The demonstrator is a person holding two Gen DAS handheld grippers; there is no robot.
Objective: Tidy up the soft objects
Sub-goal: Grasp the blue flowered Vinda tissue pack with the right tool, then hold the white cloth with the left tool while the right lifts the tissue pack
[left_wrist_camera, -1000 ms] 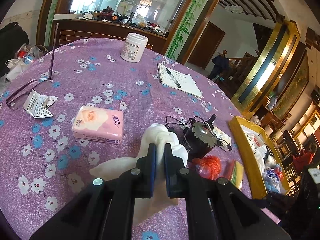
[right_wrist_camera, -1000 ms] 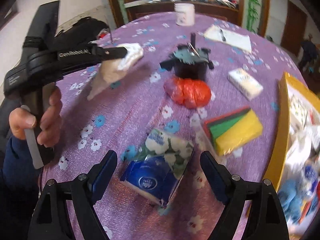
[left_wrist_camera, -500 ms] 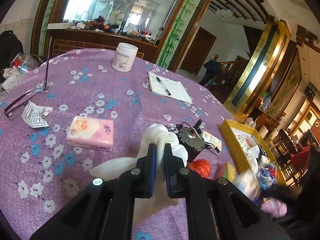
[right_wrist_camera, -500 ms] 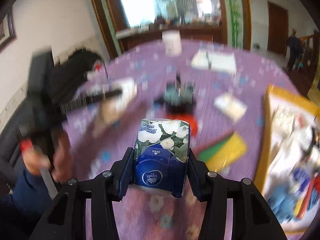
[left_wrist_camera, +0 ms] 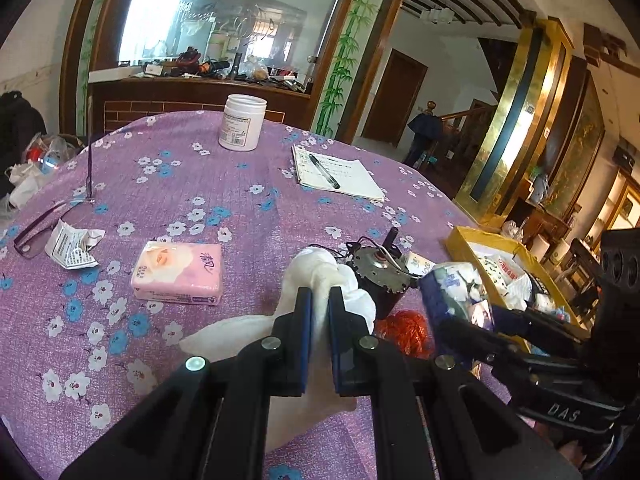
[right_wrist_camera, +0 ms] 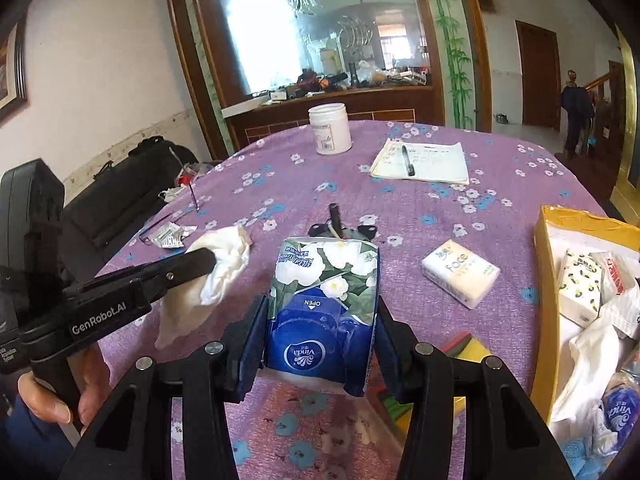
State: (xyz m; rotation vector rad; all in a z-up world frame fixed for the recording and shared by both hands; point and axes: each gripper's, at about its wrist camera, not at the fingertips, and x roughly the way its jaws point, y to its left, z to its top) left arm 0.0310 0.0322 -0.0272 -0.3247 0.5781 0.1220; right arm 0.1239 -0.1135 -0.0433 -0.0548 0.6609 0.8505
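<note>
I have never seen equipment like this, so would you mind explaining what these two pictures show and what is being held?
No robot here: a person holds a two-finger gripper in each hand, and a wide-angle camera on each looks along its fingers. The left camera shows the left gripper shut on a white cloth. The right camera shows the right gripper clamping a blue tissue pack, lifted off the table. A hand grips the left tool's handle. On the purple flowered tablecloth lie a pink tissue pack, a white jar, a notepad with a pen, and a small motor. A yellow box at the right holds more soft packs.

White cloth (left_wrist_camera: pixel 320 276) pinched, blue tissue pack (right_wrist_camera: pixel 324 312) clamped upright
</note>
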